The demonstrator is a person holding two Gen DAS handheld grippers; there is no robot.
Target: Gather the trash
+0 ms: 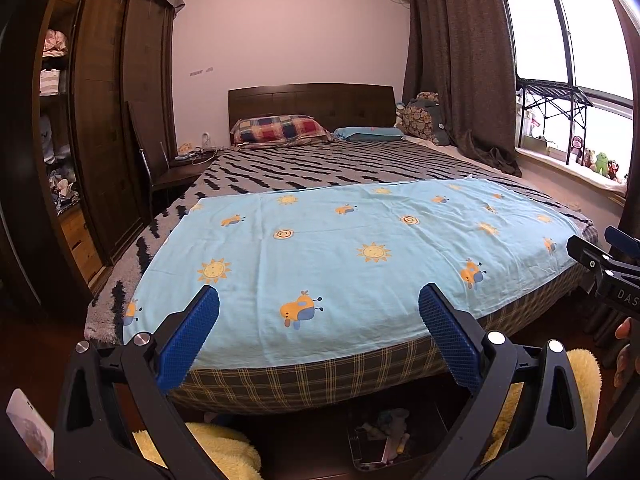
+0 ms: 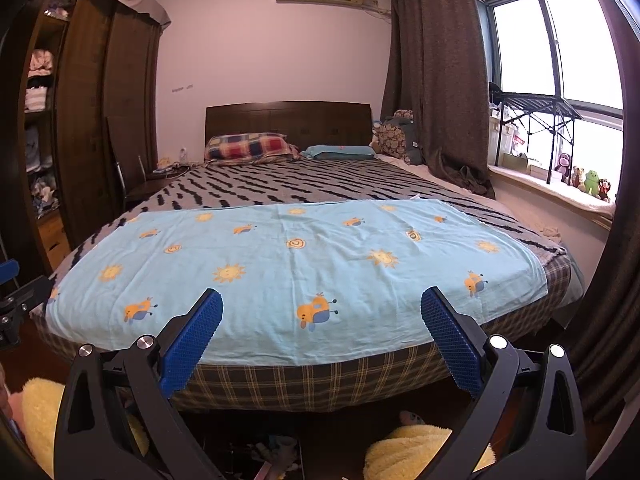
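Note:
My left gripper (image 1: pixel 319 304) is open and empty, held above the foot of the bed. My right gripper (image 2: pixel 321 308) is open and empty too, held beside it. The right gripper also shows at the right edge of the left wrist view (image 1: pixel 600 264). A dark bin (image 1: pixel 394 440) with scraps of trash in it stands on the floor below the bed's foot; it also shows in the right wrist view (image 2: pixel 272 460). A light blue sheet (image 1: pixel 340 256) with suns and cartoon animals lies flat across the bed's foot, and it fills the middle of the right wrist view (image 2: pixel 288 280).
Fluffy yellow slippers (image 1: pixel 224 452) (image 2: pixel 404 456) lie on the floor by the bin. A striped blanket (image 1: pixel 320 168), a checked pillow (image 1: pixel 280 130) and a headboard are beyond. A dark wardrobe (image 1: pixel 100 120) stands left. A curtain (image 1: pixel 452 60) and a window sill with toys (image 1: pixel 600 164) are on the right.

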